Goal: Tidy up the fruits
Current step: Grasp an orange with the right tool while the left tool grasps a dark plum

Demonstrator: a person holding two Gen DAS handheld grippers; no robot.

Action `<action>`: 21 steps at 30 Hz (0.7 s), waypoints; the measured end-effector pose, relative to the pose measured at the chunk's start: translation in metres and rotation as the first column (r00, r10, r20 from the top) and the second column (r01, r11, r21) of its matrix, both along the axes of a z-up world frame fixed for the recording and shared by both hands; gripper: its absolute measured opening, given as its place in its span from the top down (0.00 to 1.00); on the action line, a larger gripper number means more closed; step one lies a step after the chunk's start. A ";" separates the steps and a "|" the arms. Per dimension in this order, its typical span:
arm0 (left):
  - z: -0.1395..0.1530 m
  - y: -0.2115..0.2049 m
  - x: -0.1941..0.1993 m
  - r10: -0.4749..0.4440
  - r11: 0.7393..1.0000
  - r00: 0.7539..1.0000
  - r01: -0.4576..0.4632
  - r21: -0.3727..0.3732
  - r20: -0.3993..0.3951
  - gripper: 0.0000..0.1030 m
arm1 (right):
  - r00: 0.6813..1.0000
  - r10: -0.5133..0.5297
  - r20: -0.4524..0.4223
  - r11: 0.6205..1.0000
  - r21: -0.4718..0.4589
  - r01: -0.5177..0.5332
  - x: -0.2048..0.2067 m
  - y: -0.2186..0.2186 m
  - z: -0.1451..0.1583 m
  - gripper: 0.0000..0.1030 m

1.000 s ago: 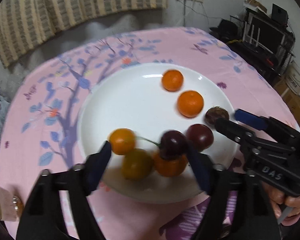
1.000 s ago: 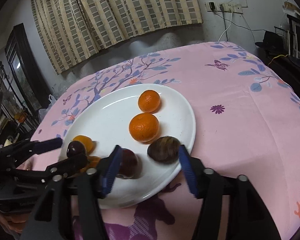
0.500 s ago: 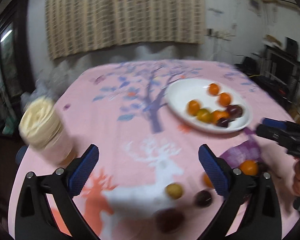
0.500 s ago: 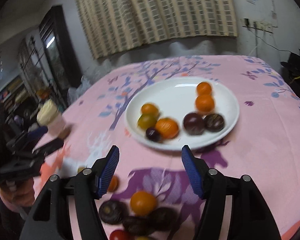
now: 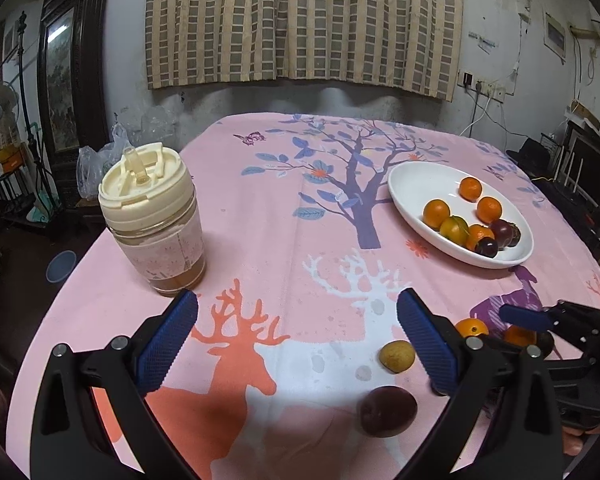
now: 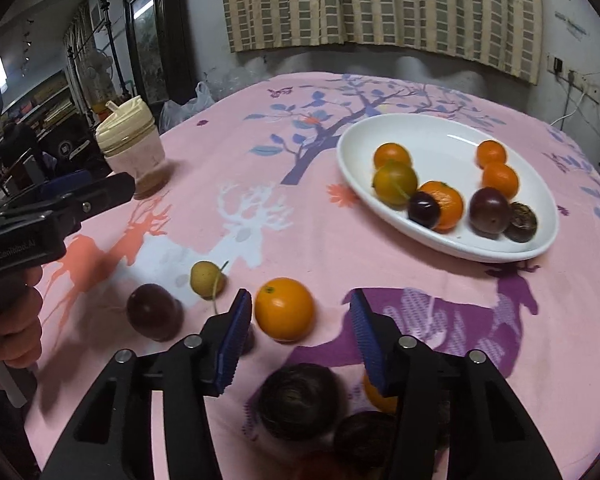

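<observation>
On the pink tablecloth [image 6: 300, 232], loose fruit lies near the front edge: an orange [image 6: 284, 309], a small yellow fruit [image 6: 206, 278] and a dark plum [image 6: 154, 312]. Above the orange, the right gripper [image 6: 298, 334] is closing its jaws, nothing clamped. Beside it, the left gripper [image 5: 296, 344] hangs with jaws wide apart and empty. Farther back, a white plate [image 6: 440, 136] holds more fruit, and a lidded cup [image 5: 156, 216] stands well apart.
</observation>
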State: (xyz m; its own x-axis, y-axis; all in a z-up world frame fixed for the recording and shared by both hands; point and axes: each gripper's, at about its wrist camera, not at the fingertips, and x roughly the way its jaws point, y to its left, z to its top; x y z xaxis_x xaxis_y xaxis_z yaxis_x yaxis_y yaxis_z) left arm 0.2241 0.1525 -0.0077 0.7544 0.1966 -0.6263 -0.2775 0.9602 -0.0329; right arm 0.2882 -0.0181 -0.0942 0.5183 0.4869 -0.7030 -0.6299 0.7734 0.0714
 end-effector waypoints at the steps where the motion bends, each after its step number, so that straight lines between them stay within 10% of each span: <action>1: 0.000 0.001 -0.002 -0.003 1.000 1.000 0.003 -0.010 -0.001 0.05 | 1.000 0.000 -0.013 1.000 -0.001 0.000 0.001 0.004 -0.002 0.54; 14: -0.008 0.001 -0.009 -0.051 0.998 0.998 0.049 -0.047 -0.033 0.05 | 0.990 -0.020 -0.136 0.995 0.095 0.033 0.017 0.000 -0.009 0.64; 18: -0.020 -0.006 -0.015 -0.215 0.971 0.974 0.206 -0.120 -0.073 0.06 | 0.985 -0.054 -0.163 0.968 0.235 0.092 0.024 -0.026 0.005 0.64; 21: -0.026 -0.030 -0.022 -0.354 0.934 0.931 0.348 -0.077 -0.093 0.27 | 0.986 -0.087 -0.141 0.948 0.291 0.126 0.024 -0.041 0.016 0.64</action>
